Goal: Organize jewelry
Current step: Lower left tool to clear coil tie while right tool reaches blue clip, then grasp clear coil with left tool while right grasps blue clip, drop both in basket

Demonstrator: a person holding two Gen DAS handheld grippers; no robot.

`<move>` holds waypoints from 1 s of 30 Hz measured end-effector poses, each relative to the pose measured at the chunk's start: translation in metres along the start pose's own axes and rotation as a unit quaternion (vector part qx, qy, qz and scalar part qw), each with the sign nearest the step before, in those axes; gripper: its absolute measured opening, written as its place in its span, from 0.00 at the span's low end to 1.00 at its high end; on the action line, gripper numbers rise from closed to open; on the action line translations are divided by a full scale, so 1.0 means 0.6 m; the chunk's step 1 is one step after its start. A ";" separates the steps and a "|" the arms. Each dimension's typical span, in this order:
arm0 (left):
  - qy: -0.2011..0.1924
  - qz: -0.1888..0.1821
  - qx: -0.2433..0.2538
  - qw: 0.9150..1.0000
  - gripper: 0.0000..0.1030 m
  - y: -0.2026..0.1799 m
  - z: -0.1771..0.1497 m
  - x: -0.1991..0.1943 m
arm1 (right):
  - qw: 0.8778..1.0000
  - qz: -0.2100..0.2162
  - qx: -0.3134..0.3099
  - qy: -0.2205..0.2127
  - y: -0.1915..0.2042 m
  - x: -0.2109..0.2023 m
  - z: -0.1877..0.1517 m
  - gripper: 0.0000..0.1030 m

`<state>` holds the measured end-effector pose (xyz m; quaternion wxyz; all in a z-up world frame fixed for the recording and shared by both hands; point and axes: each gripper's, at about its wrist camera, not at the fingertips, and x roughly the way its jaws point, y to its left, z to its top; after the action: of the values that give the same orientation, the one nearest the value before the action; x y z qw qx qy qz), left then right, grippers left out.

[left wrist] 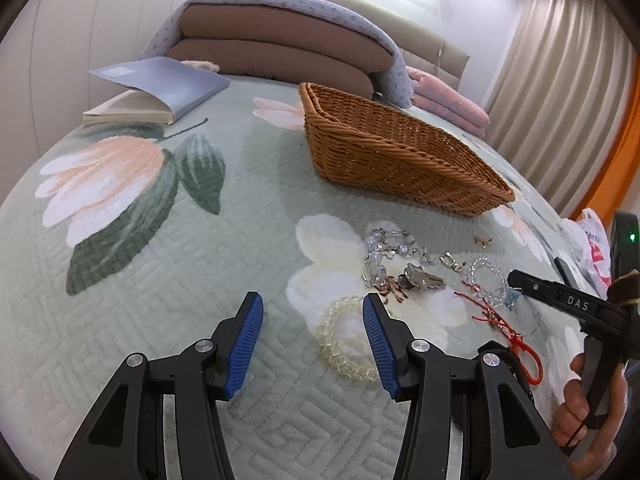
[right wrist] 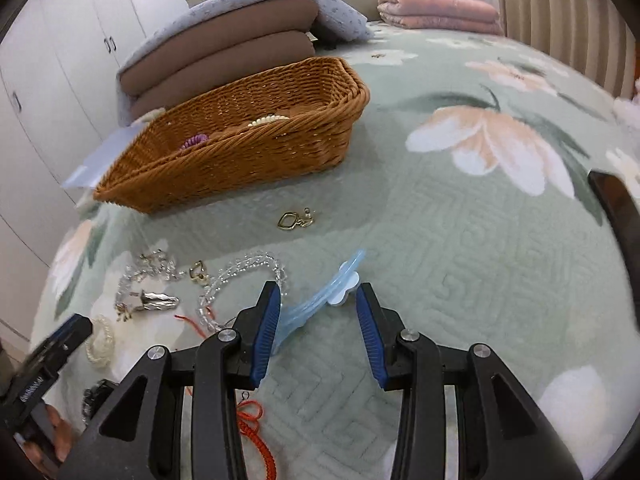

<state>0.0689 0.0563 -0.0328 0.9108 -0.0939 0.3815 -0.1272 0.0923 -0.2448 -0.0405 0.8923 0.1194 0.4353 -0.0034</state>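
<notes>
A brown wicker basket [left wrist: 400,160] [right wrist: 240,148] stands on the bed and holds a purple coil tie [right wrist: 194,142] and a pearl bracelet [right wrist: 268,120]. In front of it lie loose pieces: a crystal bead bracelet [left wrist: 486,280] [right wrist: 244,276], a silver clip [left wrist: 424,280] [right wrist: 160,300], gold earrings [right wrist: 294,220] and a red cord [left wrist: 516,336]. My left gripper [left wrist: 312,298] is open, low over the quilt, its right finger over the edge of a clear coil bracelet [left wrist: 344,340]. My right gripper [right wrist: 318,287] is open around a light blue hair clip [right wrist: 320,300] lying slantwise between its fingers.
The green flowered quilt [right wrist: 460,240] covers the bed. An open book [left wrist: 160,92] lies at the far left, stacked brown pillows [left wrist: 280,48] and a folded pink blanket [right wrist: 436,10] at the head. A plastic bag [left wrist: 592,248] sits by the right edge, near curtains.
</notes>
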 end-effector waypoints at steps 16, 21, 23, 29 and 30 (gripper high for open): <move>0.003 0.003 0.020 1.000 0.52 -0.011 -0.004 0.002 | 0.994 0.083 0.060 -0.034 -0.126 -0.052 -0.022 0.22; 0.004 -0.007 0.017 1.000 0.52 -0.007 -0.006 0.000 | 0.997 0.060 0.037 -0.036 -0.106 -0.063 -0.030 0.42; 0.006 -0.009 0.016 1.000 0.52 -0.007 -0.007 -0.001 | 0.997 0.059 0.032 -0.029 -0.095 -0.059 -0.035 0.42; 0.008 0.000 0.023 1.000 0.52 -0.015 -0.013 -0.003 | 0.999 -0.029 -0.018 -0.032 -0.049 -0.039 -0.051 0.42; 0.009 0.003 0.024 1.000 0.52 -0.016 -0.012 -0.001 | 0.998 -0.037 -0.024 -0.033 -0.045 -0.038 -0.052 0.41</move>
<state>0.0618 0.0466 -0.0345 0.9096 -0.0698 0.3871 -0.1341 0.0511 -0.2665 -0.0468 0.9082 0.0816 0.4094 -0.0301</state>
